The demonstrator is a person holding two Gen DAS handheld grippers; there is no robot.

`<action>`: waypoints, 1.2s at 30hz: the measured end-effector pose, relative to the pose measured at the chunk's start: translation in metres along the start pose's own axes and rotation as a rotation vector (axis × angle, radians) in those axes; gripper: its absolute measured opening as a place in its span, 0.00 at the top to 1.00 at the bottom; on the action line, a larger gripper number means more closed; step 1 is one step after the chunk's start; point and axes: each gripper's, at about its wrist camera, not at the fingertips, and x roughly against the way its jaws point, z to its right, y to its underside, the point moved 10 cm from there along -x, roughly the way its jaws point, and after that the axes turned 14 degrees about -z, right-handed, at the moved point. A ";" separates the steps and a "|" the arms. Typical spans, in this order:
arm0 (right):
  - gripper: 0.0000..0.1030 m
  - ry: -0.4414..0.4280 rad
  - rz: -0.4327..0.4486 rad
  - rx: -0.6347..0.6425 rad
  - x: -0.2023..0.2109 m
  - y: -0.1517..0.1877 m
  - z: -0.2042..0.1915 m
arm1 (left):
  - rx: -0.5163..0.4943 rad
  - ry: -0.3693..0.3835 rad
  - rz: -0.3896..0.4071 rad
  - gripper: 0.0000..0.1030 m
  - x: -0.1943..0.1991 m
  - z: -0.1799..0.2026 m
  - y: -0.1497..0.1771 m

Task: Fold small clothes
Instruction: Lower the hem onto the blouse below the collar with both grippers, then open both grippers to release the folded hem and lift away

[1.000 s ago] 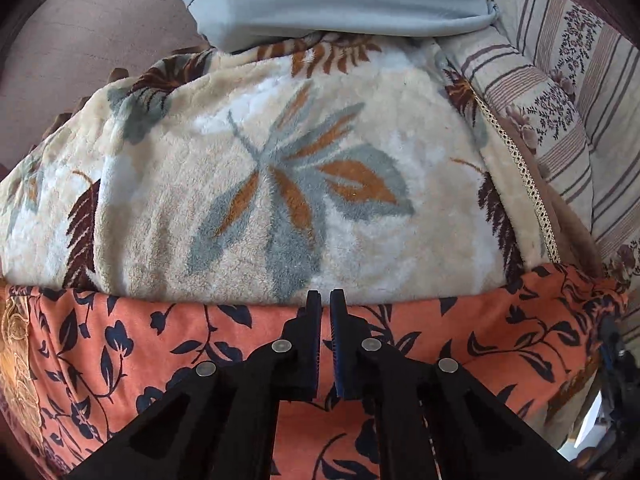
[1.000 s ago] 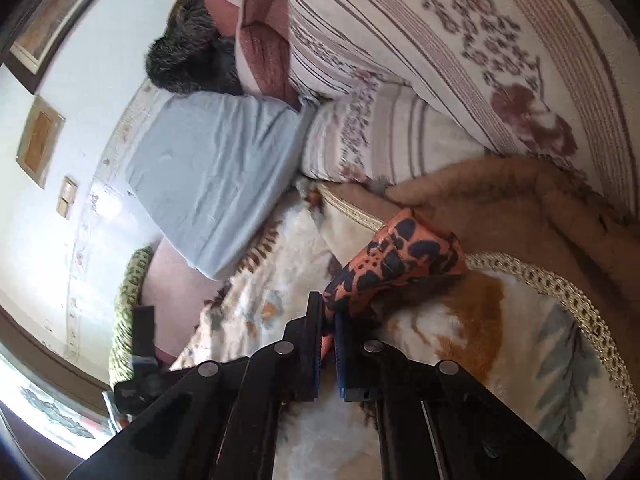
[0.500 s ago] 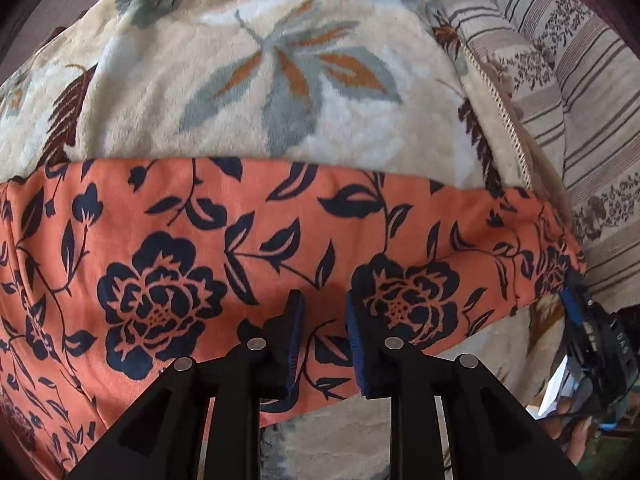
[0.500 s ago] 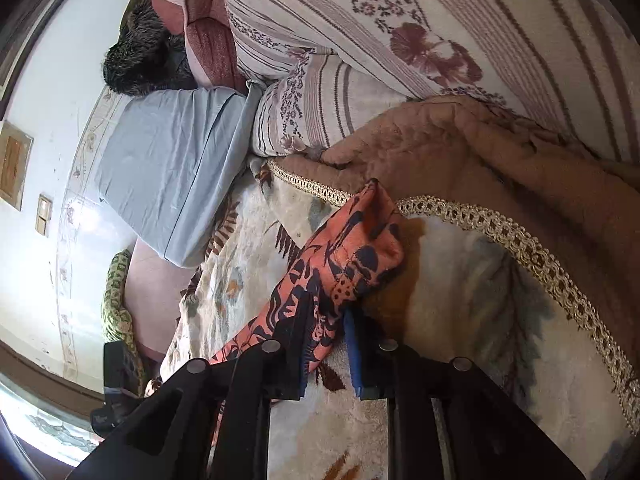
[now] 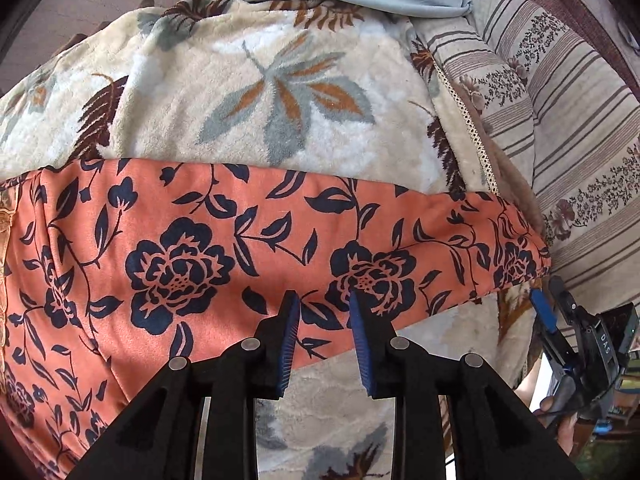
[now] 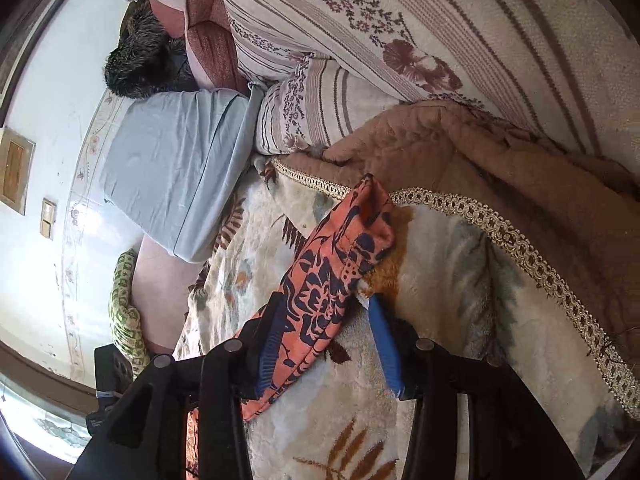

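On the cream leaf-print blanket [image 5: 280,92] lies the orange floral garment [image 5: 224,240], spread as a wide band. Left gripper [image 5: 325,308]: jaws opening, a narrow gap, nothing clamped, tips above the garment's near edge, pointing steeply down. Right gripper [image 6: 326,308]: jaws opening wider; the garment's folded end [image 6: 332,264] lies between the pads, unclamped. Only the right view shows a wall [image 6: 60,80] and brown quilt [image 6: 500,168]; only the left view shows a person's fingers [image 5: 560,412] holding the right gripper.
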 end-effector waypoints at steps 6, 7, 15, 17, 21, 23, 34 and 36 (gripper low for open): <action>0.52 0.053 0.011 0.081 -0.006 0.011 -0.008 | 0.047 -0.127 0.127 0.74 0.017 -0.031 0.007; 0.52 0.062 0.011 0.087 -0.008 0.013 -0.008 | 0.074 -0.133 0.141 0.74 0.018 -0.039 0.009; 0.50 0.053 0.099 0.035 -0.006 -0.004 -0.005 | 0.189 -0.128 0.161 0.68 0.022 -0.092 0.025; 0.49 0.059 0.101 0.008 -0.010 -0.009 -0.004 | 0.196 -0.114 0.135 0.67 0.016 -0.095 0.023; 0.49 0.133 0.123 0.011 -0.019 -0.015 -0.008 | 0.199 -0.096 0.099 0.64 0.000 -0.094 0.016; 0.48 0.117 0.095 -0.026 -0.031 -0.016 -0.009 | 0.198 -0.094 0.085 0.60 -0.008 -0.092 0.015; 0.96 0.073 0.085 -0.172 -0.046 -0.024 0.015 | 0.106 -0.053 0.084 0.57 -0.003 -0.044 0.004; 0.93 0.045 0.078 -0.172 -0.044 -0.020 0.016 | 0.092 -0.077 0.100 0.57 0.003 -0.046 0.007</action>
